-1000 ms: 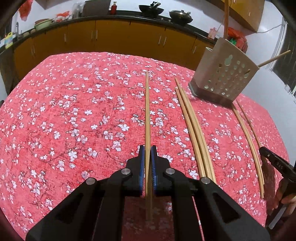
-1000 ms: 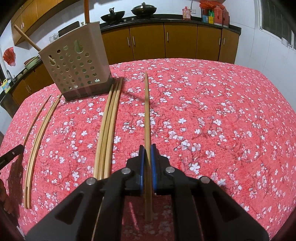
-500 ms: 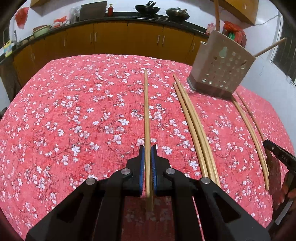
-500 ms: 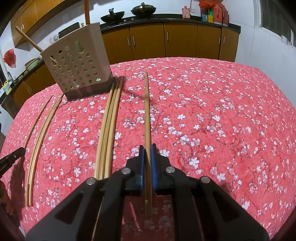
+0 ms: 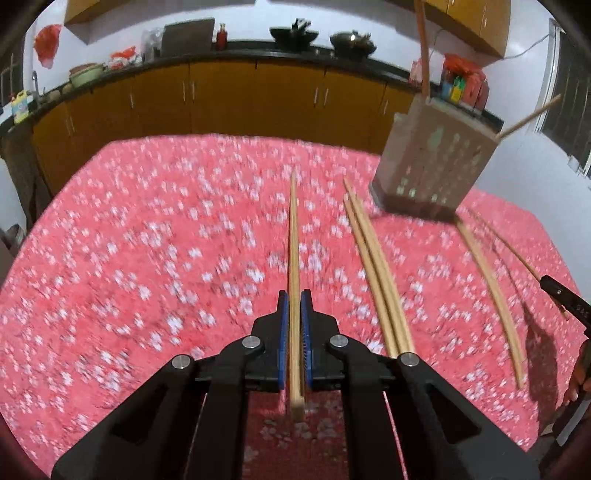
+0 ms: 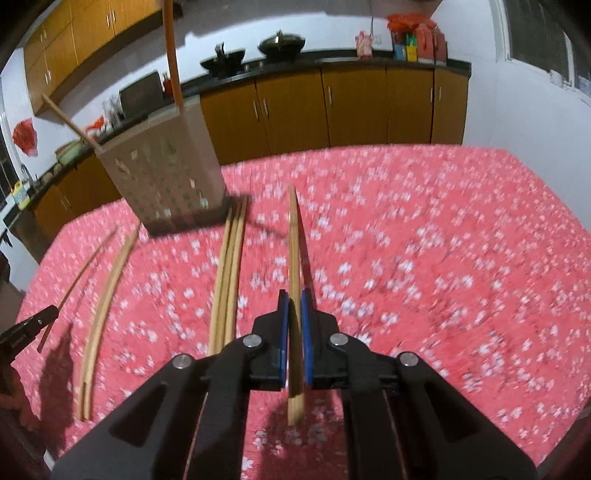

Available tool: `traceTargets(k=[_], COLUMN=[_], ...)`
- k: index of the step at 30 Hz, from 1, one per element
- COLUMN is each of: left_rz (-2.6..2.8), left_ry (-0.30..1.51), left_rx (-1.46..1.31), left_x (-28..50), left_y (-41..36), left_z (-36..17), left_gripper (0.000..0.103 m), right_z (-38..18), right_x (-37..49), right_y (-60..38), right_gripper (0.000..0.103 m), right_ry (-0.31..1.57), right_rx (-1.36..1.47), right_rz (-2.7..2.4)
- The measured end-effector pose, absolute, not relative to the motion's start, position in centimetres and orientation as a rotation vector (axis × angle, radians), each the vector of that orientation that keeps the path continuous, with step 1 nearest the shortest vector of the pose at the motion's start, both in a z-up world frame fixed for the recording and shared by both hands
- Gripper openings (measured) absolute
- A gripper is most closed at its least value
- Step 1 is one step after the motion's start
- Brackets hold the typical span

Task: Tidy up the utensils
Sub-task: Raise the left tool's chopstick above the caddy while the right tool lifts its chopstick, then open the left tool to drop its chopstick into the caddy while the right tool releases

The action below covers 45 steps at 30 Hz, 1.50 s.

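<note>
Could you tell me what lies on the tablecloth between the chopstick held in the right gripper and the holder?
A bundle of loose chopsticks lies between the held chopstick and the holder, as the right wrist view shows.

Under me the surface [image 5: 110, 258] wears a red cloth scattered with small white blossoms, its pattern smeared by blur. Beyond its far edge I see a run of yellow-brown cupboards [image 5: 221, 99] under a dark counter [image 6: 369, 61]. Two dark woks [image 5: 293, 35] sit side by side on that counter, near a small red bottle [image 5: 221, 37] and a dark board [image 5: 188, 35] leaning on the white wall. A green bowl [image 5: 86, 72] stands farther left along it, and a red bag [image 5: 48, 46] hangs on the wall above. Colourful boxes [image 6: 415, 42] crowd the counter's other end, close to a window [image 6: 543, 40]. More cupboards [image 6: 74, 33] hang overhead.
</note>
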<state>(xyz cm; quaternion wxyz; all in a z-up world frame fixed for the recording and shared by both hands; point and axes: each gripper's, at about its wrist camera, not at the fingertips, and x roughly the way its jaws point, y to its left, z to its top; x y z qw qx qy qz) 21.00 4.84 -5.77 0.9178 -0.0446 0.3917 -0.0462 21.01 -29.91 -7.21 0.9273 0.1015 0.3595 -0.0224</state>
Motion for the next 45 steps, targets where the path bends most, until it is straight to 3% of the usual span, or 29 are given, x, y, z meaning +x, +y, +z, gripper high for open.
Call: traceTargets(k=[12,25,38,45], left_rz=[-0.119,-0.148,-0.245,-0.218], left_ry=[0.596,0.511,0.351,0.224], left_rx=[-0.167,-0.147,-0.123,-0.173], left_x=[20.0,20.3,21.4,24.5], left_y=[5.9,5.5,0.9,-1.6], left_z=[2.0,6.2,13.6,17.5], left_gripper=[0.007,0.007,0.007,0.007], right_z=[-0.1,4.4,13.0,14.9], right_x=[19.5,19.5,20.5,23.9], right_y=[-29.9,-28.7,-26.0,-25.2], right_gripper=[0.008,0.008,0.008,0.008], right_ry=[0.502,0.427,0.234,0.168], right_rx=[0.202,0.18,0.209,0.207], right_rz=[-0.051,0.019,0.157,0.116])
